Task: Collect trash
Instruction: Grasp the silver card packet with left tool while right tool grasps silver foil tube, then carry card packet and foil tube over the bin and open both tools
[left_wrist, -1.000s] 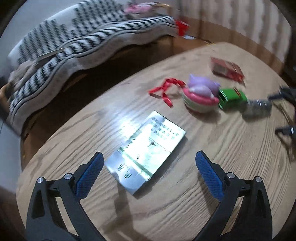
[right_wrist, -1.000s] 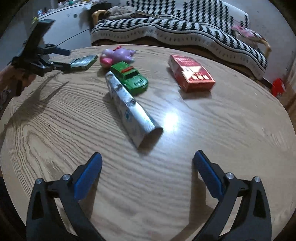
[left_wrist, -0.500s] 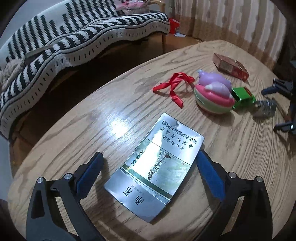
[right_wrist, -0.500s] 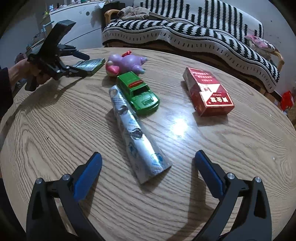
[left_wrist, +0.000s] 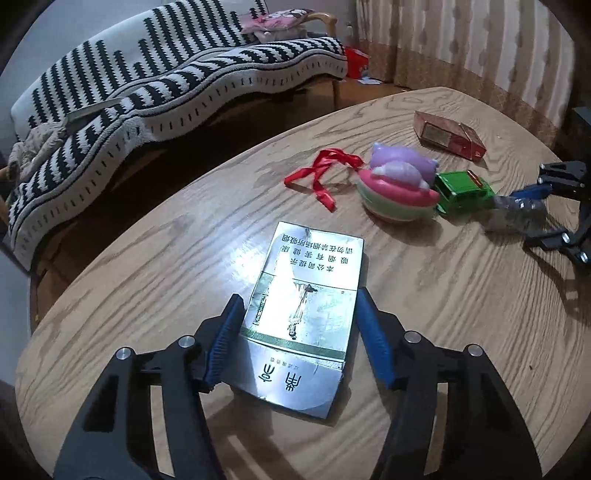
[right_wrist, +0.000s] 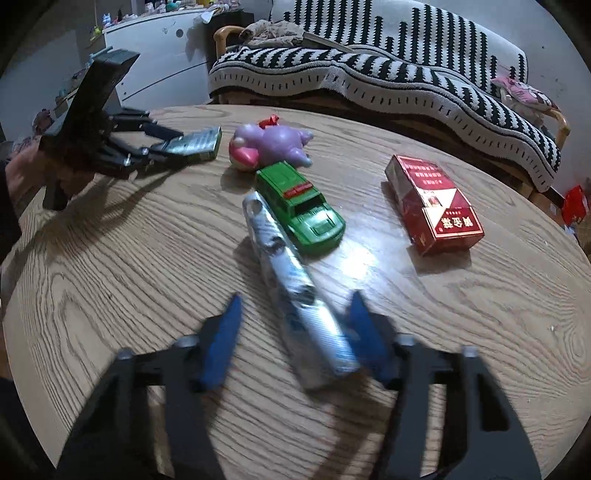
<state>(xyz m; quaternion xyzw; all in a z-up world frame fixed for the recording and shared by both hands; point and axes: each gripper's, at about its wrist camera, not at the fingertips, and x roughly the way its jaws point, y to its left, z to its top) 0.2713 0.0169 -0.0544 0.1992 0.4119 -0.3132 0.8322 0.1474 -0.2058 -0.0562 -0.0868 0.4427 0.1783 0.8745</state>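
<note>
A flattened silver cigarette pack (left_wrist: 306, 280) lies on the round wooden table (left_wrist: 184, 258). My left gripper (left_wrist: 299, 332) straddles its near half, jaws closing, and both blue pads touch its long edges. From the right wrist view, the same gripper (right_wrist: 166, 146) holds that pack (right_wrist: 195, 144) at the table's far left. A silver foil roll (right_wrist: 280, 266) lies between the blurred fingers of my right gripper (right_wrist: 295, 332). Those jaws are closing, with a gap left of the roll. The left wrist view shows this gripper (left_wrist: 535, 218) around the roll (left_wrist: 513, 214).
A green toy car (right_wrist: 299, 206) touches the roll's far end, with a purple-and-pink toy (right_wrist: 273, 146) behind it. A red cigarette pack (right_wrist: 432, 199) lies to the right and a red ribbon (left_wrist: 325, 173) beside the toy. A striped-blanket sofa (left_wrist: 147, 92) stands beyond the table.
Both grippers have narrowed from wide open. The left has come down around the silver pack, whose near end now lies between its pads. The right has moved forward over the foil roll's near end.
</note>
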